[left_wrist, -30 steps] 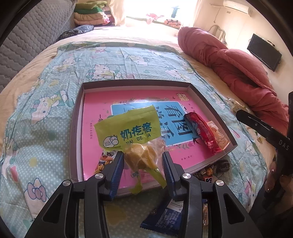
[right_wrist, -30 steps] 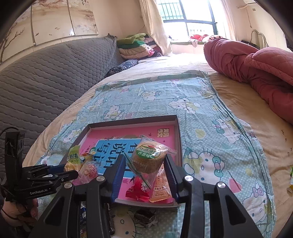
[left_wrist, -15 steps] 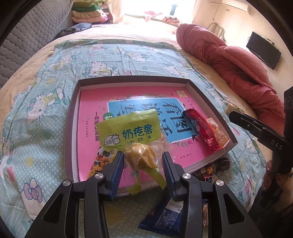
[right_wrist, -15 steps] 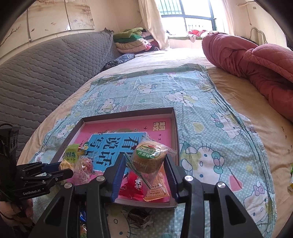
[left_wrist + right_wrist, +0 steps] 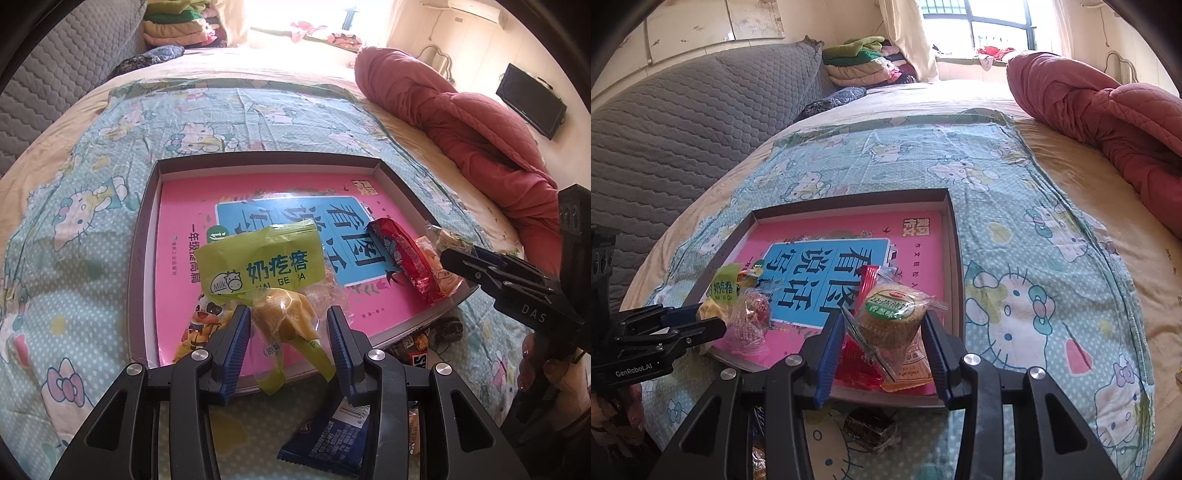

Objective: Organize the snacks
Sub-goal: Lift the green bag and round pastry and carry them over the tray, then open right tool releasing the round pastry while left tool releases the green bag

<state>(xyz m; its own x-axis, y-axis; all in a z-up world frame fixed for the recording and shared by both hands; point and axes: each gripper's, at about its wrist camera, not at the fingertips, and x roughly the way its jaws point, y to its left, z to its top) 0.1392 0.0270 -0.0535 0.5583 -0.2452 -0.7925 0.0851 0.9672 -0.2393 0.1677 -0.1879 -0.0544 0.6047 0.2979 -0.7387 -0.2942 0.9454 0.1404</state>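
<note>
The left claw (image 5: 286, 334) pinches a green-labelled snack bag (image 5: 266, 280) over the near edge of a shallow box (image 5: 144, 229); the right claw (image 5: 882, 339) pinches a wrapped cake (image 5: 892, 314) above the box's near right corner, over a red packet (image 5: 858, 365); ahead of both claws the box holds a pink book (image 5: 916, 243); below the left claw lies a blue packet (image 5: 325, 439); all rest on a cartoon-cat sheet (image 5: 1015, 221) on a bed; a red quilt (image 5: 1108, 107) lies ahead to the right, a grey headboard (image 5: 683, 122) to the left, a window (image 5: 979, 22) beyond.
</note>
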